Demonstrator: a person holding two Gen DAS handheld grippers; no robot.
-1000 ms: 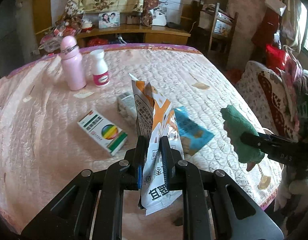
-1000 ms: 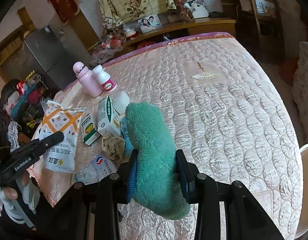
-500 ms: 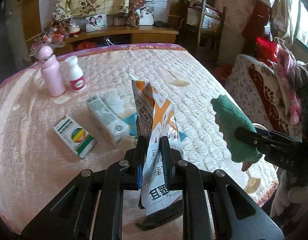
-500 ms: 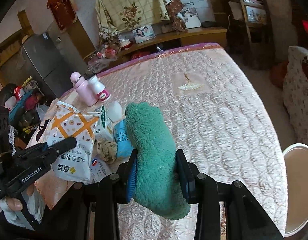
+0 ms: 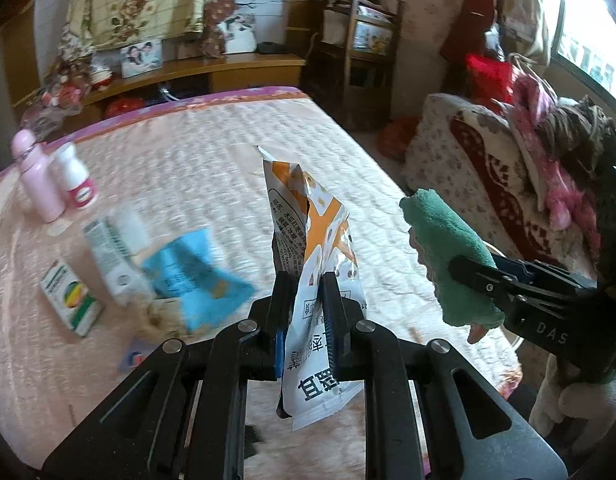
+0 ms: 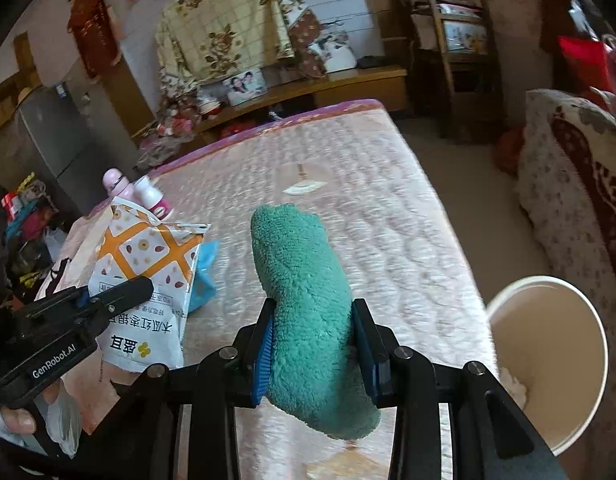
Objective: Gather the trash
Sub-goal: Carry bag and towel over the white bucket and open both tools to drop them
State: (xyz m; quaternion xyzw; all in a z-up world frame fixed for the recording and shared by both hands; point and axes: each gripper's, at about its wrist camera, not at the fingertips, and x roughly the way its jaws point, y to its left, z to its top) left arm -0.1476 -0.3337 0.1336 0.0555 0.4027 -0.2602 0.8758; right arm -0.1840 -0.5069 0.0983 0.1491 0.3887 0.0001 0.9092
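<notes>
Orange-and-white snack bag (image 5: 314,264): I have it clamped upright in my left gripper (image 5: 306,288), above the quilted bed (image 5: 188,152).
Green cloth (image 6: 304,304): pinched in my right gripper (image 6: 312,320), jaws tight on it.
Change: both grippers have swung right; the white bin (image 6: 548,364) has grown in the right view, beside the bed edge.
Left behind: blue packet (image 5: 192,276), medicine box (image 5: 70,300), pink bottle (image 5: 36,176).

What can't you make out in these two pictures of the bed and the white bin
- White bin, right wrist view: bottom hidden by its wall and the frame edge; contents unclear.
- Boxes and blue packet, left wrist view: print motion-blurred.
- Snack bag, left wrist view: middle covered by the left gripper jaws.
- Pink bottle, right wrist view: lower part behind the bag.
</notes>
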